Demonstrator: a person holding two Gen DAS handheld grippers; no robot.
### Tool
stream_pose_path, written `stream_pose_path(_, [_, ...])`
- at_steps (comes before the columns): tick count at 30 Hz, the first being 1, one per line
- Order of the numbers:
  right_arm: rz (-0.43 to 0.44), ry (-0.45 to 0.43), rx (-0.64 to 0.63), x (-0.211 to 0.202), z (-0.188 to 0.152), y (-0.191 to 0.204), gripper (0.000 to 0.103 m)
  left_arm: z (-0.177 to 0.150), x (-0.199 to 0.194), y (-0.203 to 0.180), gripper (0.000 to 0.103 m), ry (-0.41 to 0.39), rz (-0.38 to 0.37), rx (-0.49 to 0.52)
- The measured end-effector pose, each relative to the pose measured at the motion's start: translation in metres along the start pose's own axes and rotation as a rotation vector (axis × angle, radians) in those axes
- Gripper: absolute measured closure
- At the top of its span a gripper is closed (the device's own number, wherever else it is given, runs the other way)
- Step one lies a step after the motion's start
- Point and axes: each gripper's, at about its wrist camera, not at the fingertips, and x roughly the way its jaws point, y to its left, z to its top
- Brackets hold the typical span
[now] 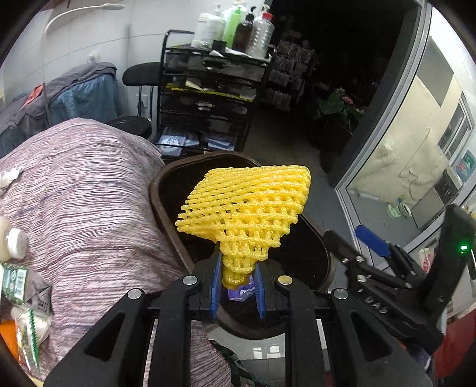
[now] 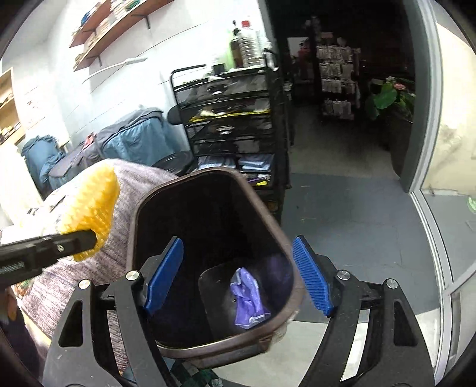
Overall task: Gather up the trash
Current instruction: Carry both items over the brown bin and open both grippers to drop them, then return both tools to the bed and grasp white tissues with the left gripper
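Landmark: dark brown plastic trash bin (image 2: pixel 214 268), rounded-rectangular mouth facing up, standing on grey floor.
Left gripper (image 1: pixel 238 285): blue-padded fingers clenched on the narrow bunched end of a yellow foam fruit-net sleeve (image 1: pixel 247 205).
Net position: left view shows the sleeve fanning out above the bin mouth (image 1: pixel 166 190); right view shows the same net (image 2: pixel 92 208) up and to the left of the bin's rim, clear of it.
Right gripper (image 2: pixel 238 277): released, blue ribbed pads spread wide on either side of the bin opening, grasping nothing.
Bin contents: one crumpled purple glove (image 2: pixel 248 293) lying on the bottom, toward the near wall.
Beside bin, left: mound covered in pink-grey striped knit cloth (image 1: pixel 83 190), touching the bin's side; small packets and wrappers (image 1: pixel 20 291) on its near-left slope.
Behind bin: black wire-mesh drawer cart (image 2: pixel 235 125) with bottles (image 1: pixel 235 26) on top.
Right of bin: glass door panel in a grey frame (image 1: pixel 395 166).
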Motion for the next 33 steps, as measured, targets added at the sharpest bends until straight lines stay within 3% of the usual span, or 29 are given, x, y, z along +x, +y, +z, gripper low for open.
stream_pose_path(14, [-0.091,0.0,0.099,0.001,0.002,-0.043,0.027,0.003,0.046,-0.015,0.083,0.096,0.032,0.059])
stream_pose_path(16, [-0.096,-0.001,0.105,0.001,0.002,-0.047,0.027,0.001,0.05,-0.017,0.076,0.104,0.04,0.069])
stream_pose_path(18, [-0.101,0.0,0.109,0.002,0.002,-0.049,0.027,0.0,0.051,-0.016,0.052,0.1,0.054,0.073])
stream_pose_path(21, [-0.105,0.0,0.119,0.003,0.003,-0.05,0.026,0.0,0.048,-0.017,0.028,0.07,0.063,0.083])
stream_pose_path(24, [-0.108,0.0,0.122,0.004,0.004,-0.05,0.026,0.003,0.043,-0.016,0.012,0.033,0.073,0.086])
stream_pose_path(33, [-0.107,-0.004,0.129,0.001,0.004,-0.051,0.025,0.005,0.013,-0.023,0.006,-0.076,0.094,0.115])
